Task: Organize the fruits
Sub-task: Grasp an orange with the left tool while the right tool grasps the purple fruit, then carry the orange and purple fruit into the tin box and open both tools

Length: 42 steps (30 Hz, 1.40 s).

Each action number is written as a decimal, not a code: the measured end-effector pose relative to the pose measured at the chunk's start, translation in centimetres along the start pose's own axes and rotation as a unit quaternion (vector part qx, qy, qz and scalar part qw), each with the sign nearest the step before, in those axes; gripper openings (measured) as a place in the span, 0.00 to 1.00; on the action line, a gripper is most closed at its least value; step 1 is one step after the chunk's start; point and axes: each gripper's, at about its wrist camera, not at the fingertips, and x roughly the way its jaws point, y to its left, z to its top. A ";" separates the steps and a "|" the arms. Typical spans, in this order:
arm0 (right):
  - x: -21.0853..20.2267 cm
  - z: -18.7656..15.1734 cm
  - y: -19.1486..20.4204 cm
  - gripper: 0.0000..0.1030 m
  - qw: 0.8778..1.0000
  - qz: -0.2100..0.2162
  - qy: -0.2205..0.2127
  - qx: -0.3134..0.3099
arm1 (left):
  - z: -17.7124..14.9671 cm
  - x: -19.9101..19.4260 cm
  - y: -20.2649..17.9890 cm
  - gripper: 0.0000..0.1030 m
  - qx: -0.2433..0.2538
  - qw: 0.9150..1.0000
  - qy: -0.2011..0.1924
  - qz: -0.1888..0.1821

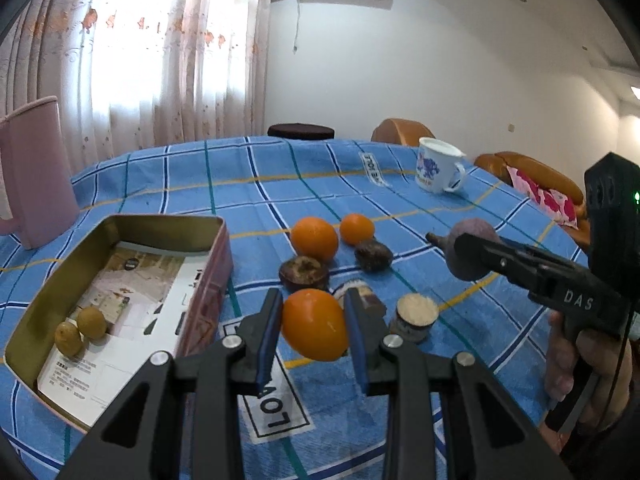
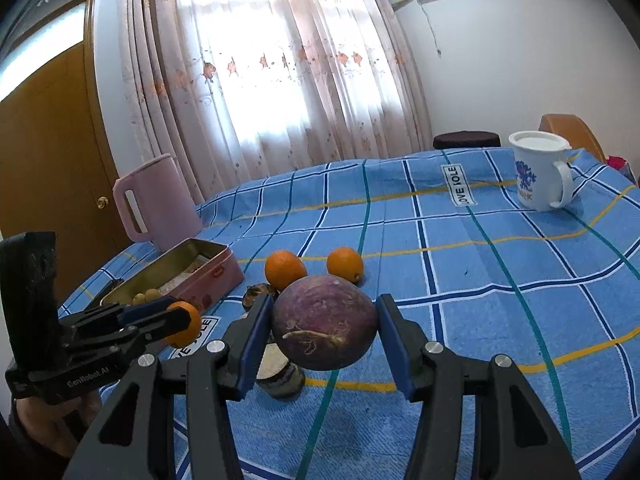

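My left gripper [image 1: 314, 330] is shut on an orange [image 1: 314, 326] and holds it above the blue checked tablecloth, right of the open pink tin [image 1: 208, 276]. The tin holds two small yellow-green fruits [image 1: 80, 330] on a paper. My right gripper [image 2: 325, 330] is shut on a round purple fruit [image 2: 325, 322], seen raised at the right in the left wrist view [image 1: 468, 248]. Two more oranges [image 1: 314, 238] [image 1: 357, 229] and two dark brown fruits [image 1: 304, 274] [image 1: 373, 255] lie on the cloth behind the left gripper. The left gripper with its orange shows in the right wrist view [image 2: 182, 322].
A small jar [image 1: 414, 316] stands right of the left gripper, with a dark-and-white object [image 1: 366, 300] beside it. A pink kettle [image 2: 156, 204] stands behind the tin. A white mug [image 2: 538, 176] stands at the far right. Chairs and a stool ring the table's far edge.
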 end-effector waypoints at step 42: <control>1.6 4.6 9.8 0.53 0.989 0.016 -0.053 -0.134 | 2.4 -4.6 5.6 0.32 -0.026 0.993 -0.073 0.086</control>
